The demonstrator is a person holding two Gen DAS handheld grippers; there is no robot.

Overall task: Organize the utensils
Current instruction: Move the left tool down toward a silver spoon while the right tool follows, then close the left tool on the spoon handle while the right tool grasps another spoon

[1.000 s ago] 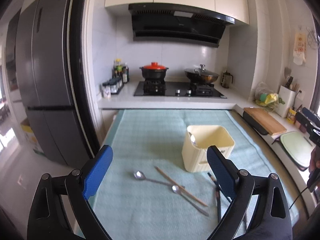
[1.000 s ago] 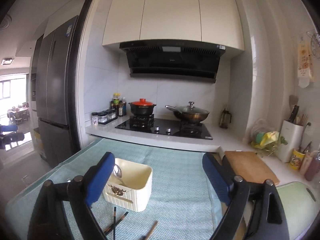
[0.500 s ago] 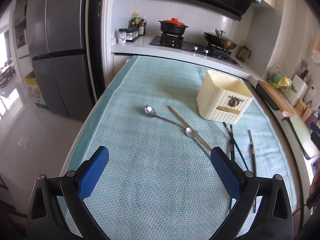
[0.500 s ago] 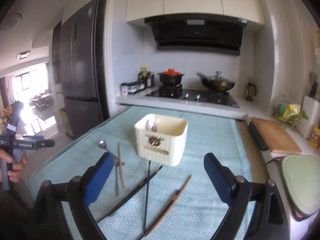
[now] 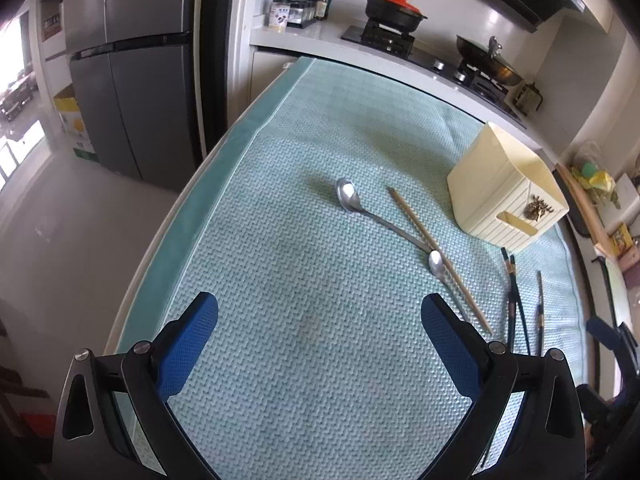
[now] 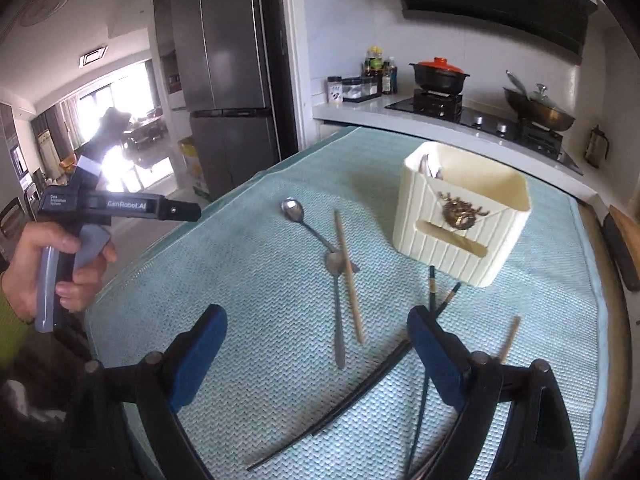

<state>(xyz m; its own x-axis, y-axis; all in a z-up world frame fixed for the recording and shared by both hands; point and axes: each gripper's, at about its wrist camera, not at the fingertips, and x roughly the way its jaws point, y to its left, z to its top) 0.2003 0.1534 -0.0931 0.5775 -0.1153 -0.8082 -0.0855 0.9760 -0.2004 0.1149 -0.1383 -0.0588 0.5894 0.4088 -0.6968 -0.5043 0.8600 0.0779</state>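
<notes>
Presently, the left gripper [image 5: 320, 316] and right gripper [image 6: 316, 326] are hovering with jaws spread wide and empty, presumably readying a pick; the cream ribbed plastic utensil holder [image 6: 460, 216] is standing at two o'clock on the pale green woven mat [image 5: 320, 380], already holding cutlery; two steel spoons [image 6: 298, 214], two light wooden chopsticks [image 6: 350, 276] and two dark chopsticks [image 6: 430, 292] are lying loose, awaiting sorting.

Teal mat [image 5: 320, 360] carries two spoons [image 5: 348, 196], chopsticks [image 5: 436, 252], cream holder [image 5: 500, 196].
</notes>
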